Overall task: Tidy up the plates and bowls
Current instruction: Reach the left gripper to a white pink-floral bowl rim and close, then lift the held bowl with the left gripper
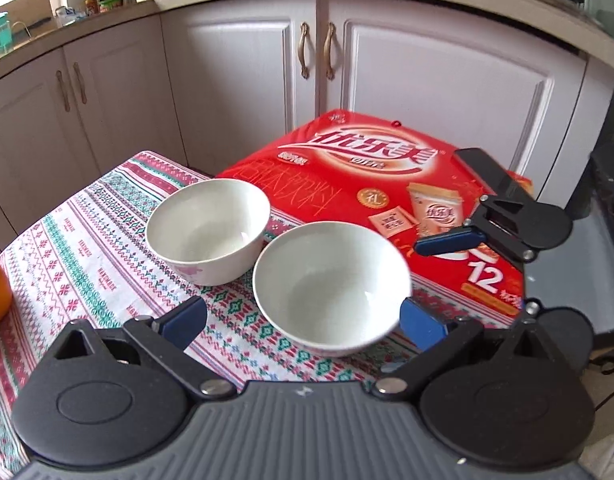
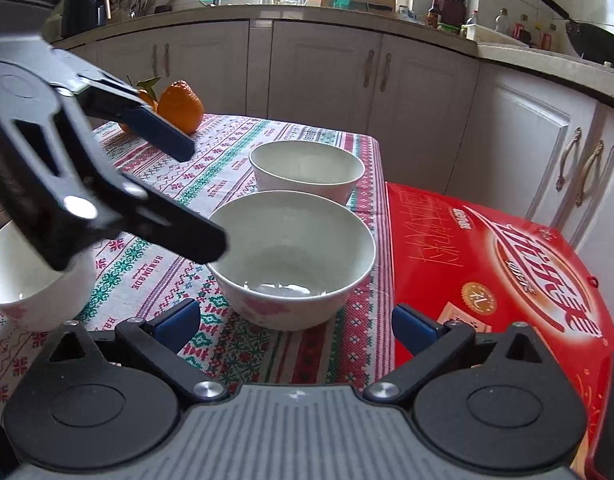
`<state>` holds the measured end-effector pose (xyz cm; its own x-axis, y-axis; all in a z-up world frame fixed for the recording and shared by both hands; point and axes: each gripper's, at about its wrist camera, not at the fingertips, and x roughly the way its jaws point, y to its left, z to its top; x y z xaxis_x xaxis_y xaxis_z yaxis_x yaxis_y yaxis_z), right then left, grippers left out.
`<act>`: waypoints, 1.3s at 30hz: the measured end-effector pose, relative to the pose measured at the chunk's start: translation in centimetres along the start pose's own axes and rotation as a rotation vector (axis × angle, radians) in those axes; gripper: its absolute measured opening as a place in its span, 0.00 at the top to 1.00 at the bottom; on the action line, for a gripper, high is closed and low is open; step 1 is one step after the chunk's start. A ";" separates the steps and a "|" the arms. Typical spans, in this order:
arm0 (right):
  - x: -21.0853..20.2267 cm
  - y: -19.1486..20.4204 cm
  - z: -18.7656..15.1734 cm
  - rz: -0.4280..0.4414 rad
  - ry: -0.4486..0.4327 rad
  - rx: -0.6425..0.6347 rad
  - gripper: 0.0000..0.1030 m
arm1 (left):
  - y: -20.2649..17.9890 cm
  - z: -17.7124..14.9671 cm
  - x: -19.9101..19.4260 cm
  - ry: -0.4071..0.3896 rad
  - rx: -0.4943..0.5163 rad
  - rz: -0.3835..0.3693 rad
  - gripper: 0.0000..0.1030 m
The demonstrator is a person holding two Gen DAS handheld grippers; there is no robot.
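Three white bowls (image 2: 291,256), two oranges (image 2: 181,106), one red box (image 2: 507,280)

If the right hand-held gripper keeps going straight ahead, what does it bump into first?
Most likely the near white bowl, which sits right ahead of the open right hand-held gripper; the second bowl is behind it. Depth is hard to judge.

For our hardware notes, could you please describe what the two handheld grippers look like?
Both match. The left gripper and right gripper each have a ribbed grey body with a small white lightning mark, round black discs on both sides, black linkage arms with silver pivot bolts, and blue pads on the fingers. No cables, hands or sleeves show.
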<state>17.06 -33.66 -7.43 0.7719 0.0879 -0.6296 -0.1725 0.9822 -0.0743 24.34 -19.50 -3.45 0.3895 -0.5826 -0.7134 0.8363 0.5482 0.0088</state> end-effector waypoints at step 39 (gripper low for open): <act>0.7 -1.0 1.2 0.070 -0.006 -0.044 0.19 | 2.2 2.1 5.6 0.113 -0.061 -0.145 0.37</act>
<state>18.51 -34.35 -6.93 0.7608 0.1568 -0.6298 -0.2523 0.9655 -0.0644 29.19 -22.81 -5.89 0.2179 -0.5885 -0.7786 0.8543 0.5008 -0.1394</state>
